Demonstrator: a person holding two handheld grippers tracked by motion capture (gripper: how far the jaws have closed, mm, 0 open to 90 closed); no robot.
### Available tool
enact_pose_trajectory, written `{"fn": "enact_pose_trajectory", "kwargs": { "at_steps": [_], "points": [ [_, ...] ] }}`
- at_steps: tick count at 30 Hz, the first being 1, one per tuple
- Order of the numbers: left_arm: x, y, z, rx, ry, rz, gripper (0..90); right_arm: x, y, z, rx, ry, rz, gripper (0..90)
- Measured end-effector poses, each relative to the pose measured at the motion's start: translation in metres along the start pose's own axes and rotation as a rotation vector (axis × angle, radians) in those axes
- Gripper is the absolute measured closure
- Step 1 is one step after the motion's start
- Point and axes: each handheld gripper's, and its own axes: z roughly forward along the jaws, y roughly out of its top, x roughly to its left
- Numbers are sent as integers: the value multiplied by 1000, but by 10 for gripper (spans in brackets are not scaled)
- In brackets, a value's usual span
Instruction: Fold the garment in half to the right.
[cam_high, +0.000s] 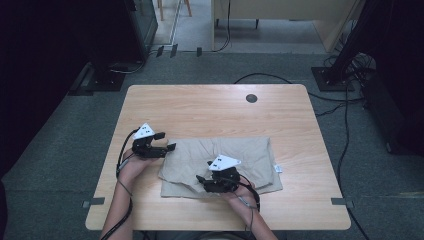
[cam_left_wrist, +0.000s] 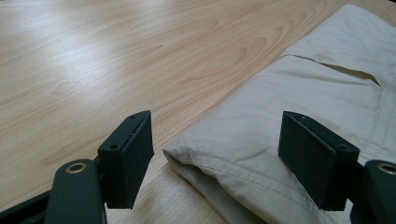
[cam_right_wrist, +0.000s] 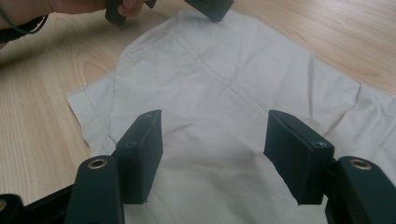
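Lying folded on the wooden table (cam_high: 200, 105), the beige garment (cam_high: 245, 155) sat near the person's edge. The left gripper (cam_high: 167, 141) hovered at its left corner, jaws spread with nothing between them. The right gripper (cam_high: 202, 181) hung over the cloth's near part, jaws likewise spread, holding nothing.

No text, brand, number or sign can be read anywhere: the small white tag (cam_high: 278, 169) at the right edge of the folded beige garment (cam_high: 235, 155) is too small to make out, and the white plates on the grippers carry only dark dots.
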Motion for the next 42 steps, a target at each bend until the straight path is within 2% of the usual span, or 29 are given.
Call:
{"fn": "enact_pose_trajectory", "kwargs": {
  "at_steps": [4, 8, 16, 20, 22, 25, 29, 33, 42],
  "points": [
    [0, 0, 1, -3, -3, 0, 264, 7, -1, 7, 7, 9, 3, 380],
    [0, 0, 0, -5, -9, 6, 264, 11, -7, 17, 34, 11, -22, 380],
    [2, 0, -2, -16, -5, 4, 264, 12, -16, 26, 71, 8, -30, 380],
    [4, 0, -2, -10, 2, 15, 264, 14, -21, 30, 88, -1, -58, 381],
    [5, 0, 0, 3, 8, 27, 264, 15, -20, 30, 92, -5, -58, 380],
    [4, 1, 1, 6, 2, 26, 264, 14, -19, 29, 89, -1, -42, 378],
    [4, 1, 2, 11, 3, 33, 264, 12, -14, 23, 44, 23, 27, 351],
    [5, 0, 2, 14, 1, 30, 264, 15, -5, 21, 29, 23, 11, 352],
    [5, -2, 5, 35, -17, 29, 265, 27, 5, 30, 20, 30, 1, 353]
  ]
}}
